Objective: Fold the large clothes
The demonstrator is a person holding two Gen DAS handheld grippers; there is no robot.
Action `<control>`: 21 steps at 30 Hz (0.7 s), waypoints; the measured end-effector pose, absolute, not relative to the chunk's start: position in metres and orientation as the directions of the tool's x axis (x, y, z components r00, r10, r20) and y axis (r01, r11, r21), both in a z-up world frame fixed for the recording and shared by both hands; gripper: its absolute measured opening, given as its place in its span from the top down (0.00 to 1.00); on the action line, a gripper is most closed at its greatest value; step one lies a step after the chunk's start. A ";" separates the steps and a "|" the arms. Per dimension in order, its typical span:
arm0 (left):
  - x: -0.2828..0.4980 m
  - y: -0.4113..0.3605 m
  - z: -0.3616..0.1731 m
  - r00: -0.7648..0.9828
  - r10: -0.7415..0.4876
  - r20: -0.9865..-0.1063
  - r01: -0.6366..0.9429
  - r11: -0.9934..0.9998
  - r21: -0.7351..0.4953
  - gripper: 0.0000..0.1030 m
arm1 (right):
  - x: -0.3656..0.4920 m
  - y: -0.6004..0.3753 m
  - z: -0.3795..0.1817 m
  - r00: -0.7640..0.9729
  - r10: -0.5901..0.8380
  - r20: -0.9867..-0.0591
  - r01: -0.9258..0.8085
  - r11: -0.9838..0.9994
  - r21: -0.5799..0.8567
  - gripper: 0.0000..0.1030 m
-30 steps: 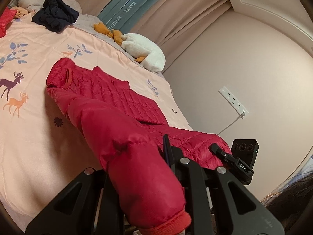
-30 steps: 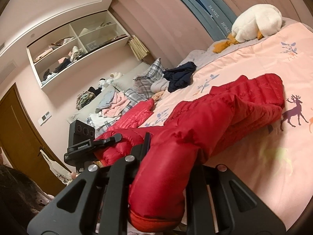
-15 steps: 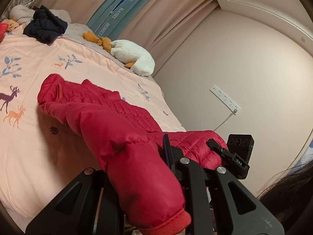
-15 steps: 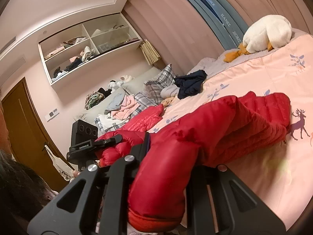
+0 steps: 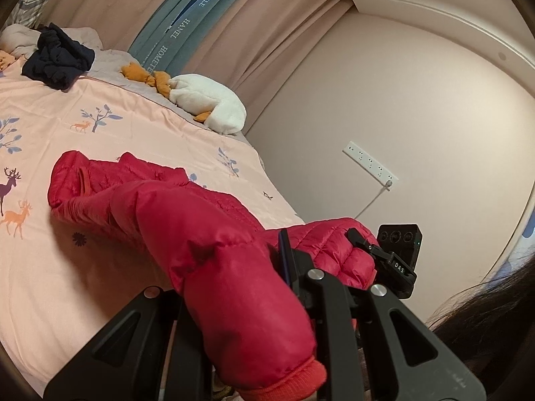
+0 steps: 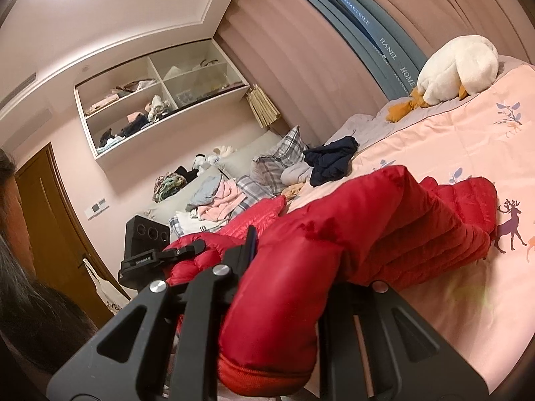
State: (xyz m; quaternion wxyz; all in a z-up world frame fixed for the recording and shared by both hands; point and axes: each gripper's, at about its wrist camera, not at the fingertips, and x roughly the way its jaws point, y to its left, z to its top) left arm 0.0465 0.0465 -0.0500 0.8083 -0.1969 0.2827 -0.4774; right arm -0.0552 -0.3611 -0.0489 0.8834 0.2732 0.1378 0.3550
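Sleeves of a red puffer jacket [image 5: 187, 220] fill both wrist views, one cuff in each gripper; the left gripper [image 5: 247, 304] has its jaws pinched on a ribbed cuff [image 5: 287, 381] at the near edge of the bed [image 5: 140, 133], and the right gripper [image 6: 284, 304] has its jaws pinched on the other cuff [image 6: 264, 371] in the same way; each sleeve rises off the bedspread from the jacket's body to the jaws that grip it; the body of the jacket lies on the pink bedspread with its collar end [image 5: 72, 177] pointing away from the near edge, toward the middle of the bed, beside a printed deer [image 5: 10, 183]; in the left wrist view the right gripper shows just past the quilted red fabric, near the bed's near corner by the wall; in the right wrist view the left gripper shows likewise beyond a red fold; a white plush goose [image 5: 210, 107] with orange feet lies along the far edge of the bed against the curtains [image 5: 234, 33]; a dark navy garment [image 5: 57, 56] sits crumpled toward the far corner, next to a pale one; more loose clothes [image 6: 217, 197] and plaid pillows [image 6: 277, 163] are heaped beyond that corner under an open wall shelf [image 6: 157, 107]; a socket strip [image 5: 369, 165] with a cable is on the wall; dark hair [image 5: 485, 327] of the person edges both views.
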 end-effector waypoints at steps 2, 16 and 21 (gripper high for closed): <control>0.048 0.048 -0.051 0.383 -0.884 -0.268 0.656 0.465 -0.594 0.83 | -0.054 -0.362 -0.051 0.714 0.698 -0.052 -0.545 0.601 0.585 0.86; 0.046 0.052 -0.050 0.395 -0.877 -0.274 0.625 0.476 -0.618 0.83 | -0.060 -0.364 -0.058 0.762 0.645 -0.056 -0.475 0.616 0.629 0.85; 0.044 0.054 -0.049 0.406 -0.872 -0.274 0.611 0.482 -0.628 0.83 | -0.060 -0.364 -0.060 0.781 0.621 -0.066 -0.445 0.627 0.639 0.84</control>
